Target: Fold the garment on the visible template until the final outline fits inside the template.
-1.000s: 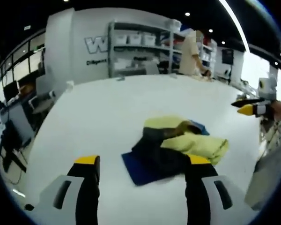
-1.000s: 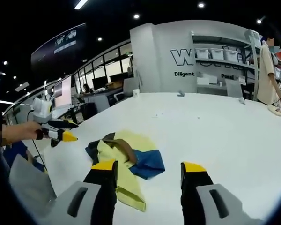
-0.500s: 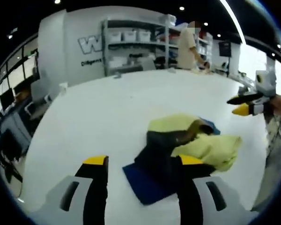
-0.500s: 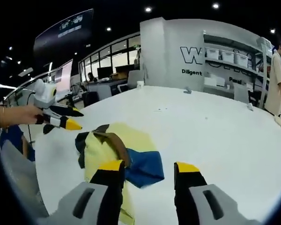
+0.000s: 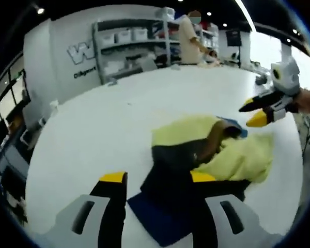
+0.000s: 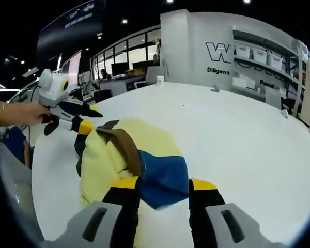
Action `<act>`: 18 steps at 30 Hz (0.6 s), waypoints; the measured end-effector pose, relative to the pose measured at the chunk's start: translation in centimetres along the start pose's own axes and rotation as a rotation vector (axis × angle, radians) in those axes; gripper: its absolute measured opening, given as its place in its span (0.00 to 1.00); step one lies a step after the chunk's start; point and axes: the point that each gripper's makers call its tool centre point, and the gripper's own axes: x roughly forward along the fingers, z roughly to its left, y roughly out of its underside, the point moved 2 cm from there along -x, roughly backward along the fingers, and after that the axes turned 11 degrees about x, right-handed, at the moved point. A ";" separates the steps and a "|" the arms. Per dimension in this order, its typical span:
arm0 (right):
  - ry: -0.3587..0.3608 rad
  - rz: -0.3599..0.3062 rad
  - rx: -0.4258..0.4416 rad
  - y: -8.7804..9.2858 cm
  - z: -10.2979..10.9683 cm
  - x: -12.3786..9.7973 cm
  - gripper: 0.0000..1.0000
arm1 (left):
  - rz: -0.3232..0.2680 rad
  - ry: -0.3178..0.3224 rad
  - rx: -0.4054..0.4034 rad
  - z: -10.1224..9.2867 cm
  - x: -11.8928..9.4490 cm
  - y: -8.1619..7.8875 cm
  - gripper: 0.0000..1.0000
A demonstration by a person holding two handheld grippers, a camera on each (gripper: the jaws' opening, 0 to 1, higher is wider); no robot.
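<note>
Right then, in your left gripper view, your left gripper (image 5: 157, 178) stood released over the near edge of the garment (image 5: 206, 155), a crumpled yellow, dark and blue heap on the white counter (image 5: 103, 119). Your right gripper (image 5: 253, 113) hovered at its far side, jaws parted. A person (image 5: 188, 33) stood by the shelves (image 5: 129, 44).

In your right gripper view, your right gripper (image 6: 163, 183) was released above the garment's (image 6: 124, 155) blue part, while the left gripper (image 6: 85, 119) hung at the yellow edge; I couldn't tell whether it touched.
</note>
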 end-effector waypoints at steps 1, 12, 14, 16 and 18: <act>-0.004 0.004 -0.038 0.0 0.0 0.1 0.33 | 0.000 0.007 0.005 0.0 0.1 0.0 0.44; -0.019 0.061 -0.202 0.9 0.1 2.4 0.28 | 0.014 0.025 0.037 -0.1 1.5 0.7 0.37; -0.032 0.061 -0.150 1.7 -0.2 3.3 0.28 | 0.037 0.039 0.061 -0.2 2.3 1.3 0.35; -0.027 0.051 -0.135 1.6 -0.6 3.4 0.29 | 0.030 0.040 0.060 0.0 2.8 1.4 0.34; -0.014 0.056 -0.143 1.6 -1.1 3.5 0.27 | 0.029 0.042 0.052 0.0 3.0 1.4 0.33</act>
